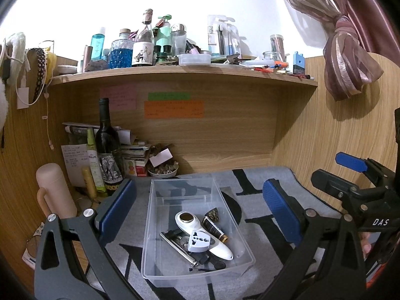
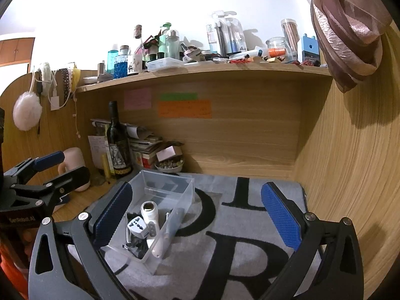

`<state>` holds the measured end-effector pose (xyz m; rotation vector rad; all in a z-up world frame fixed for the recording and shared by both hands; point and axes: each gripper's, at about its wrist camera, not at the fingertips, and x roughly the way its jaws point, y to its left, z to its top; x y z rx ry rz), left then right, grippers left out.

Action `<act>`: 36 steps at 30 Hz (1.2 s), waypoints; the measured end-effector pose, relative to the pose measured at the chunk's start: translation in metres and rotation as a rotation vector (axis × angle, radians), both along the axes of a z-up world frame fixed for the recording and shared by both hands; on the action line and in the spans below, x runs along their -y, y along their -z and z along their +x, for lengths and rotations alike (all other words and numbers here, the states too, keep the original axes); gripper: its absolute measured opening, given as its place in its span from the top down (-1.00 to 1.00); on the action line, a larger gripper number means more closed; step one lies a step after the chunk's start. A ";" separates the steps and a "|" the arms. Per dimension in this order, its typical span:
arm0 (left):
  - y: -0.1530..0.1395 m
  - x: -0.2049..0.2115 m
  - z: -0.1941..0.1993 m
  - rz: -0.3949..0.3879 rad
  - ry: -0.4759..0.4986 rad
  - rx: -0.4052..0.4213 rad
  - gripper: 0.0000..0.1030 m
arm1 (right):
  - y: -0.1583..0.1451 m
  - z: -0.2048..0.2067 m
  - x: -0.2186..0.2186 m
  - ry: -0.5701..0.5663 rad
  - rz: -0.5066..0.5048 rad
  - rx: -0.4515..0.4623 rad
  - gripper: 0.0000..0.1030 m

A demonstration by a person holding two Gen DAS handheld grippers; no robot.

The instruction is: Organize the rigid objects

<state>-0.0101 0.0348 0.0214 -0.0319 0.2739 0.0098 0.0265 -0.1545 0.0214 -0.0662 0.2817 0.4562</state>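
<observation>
Above the clear bin (image 1: 197, 227) — left claw (image 1: 200, 215) and right claw (image 2: 197, 222), both wide apart (empty).

Both views are bright, lit from above and in front; the white wall (image 1: 175, 0) above the shelf (image 1: 182, 73) is blown out to near pure white, washing out the bottle tops. The tied curtain (image 1: 350, 57) throws a soft dark shadow onto the wood panel beside it. The clear plastic bin (image 1: 197, 227) shows mild sheen on its rim. Fisheye distortion bends the shelf edge and side panels, and black vignetting fills the corners. Focus is sharp at centre, softer toward the edges.
</observation>
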 end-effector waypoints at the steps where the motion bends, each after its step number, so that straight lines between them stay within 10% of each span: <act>1: 0.000 0.000 0.000 0.000 0.000 0.000 -0.99 | 0.000 0.000 0.000 -0.001 0.000 0.000 -1.00; 36: 0.003 0.006 0.000 -0.005 0.026 0.003 -0.99 | -0.004 0.002 0.004 -0.014 0.000 0.007 -1.00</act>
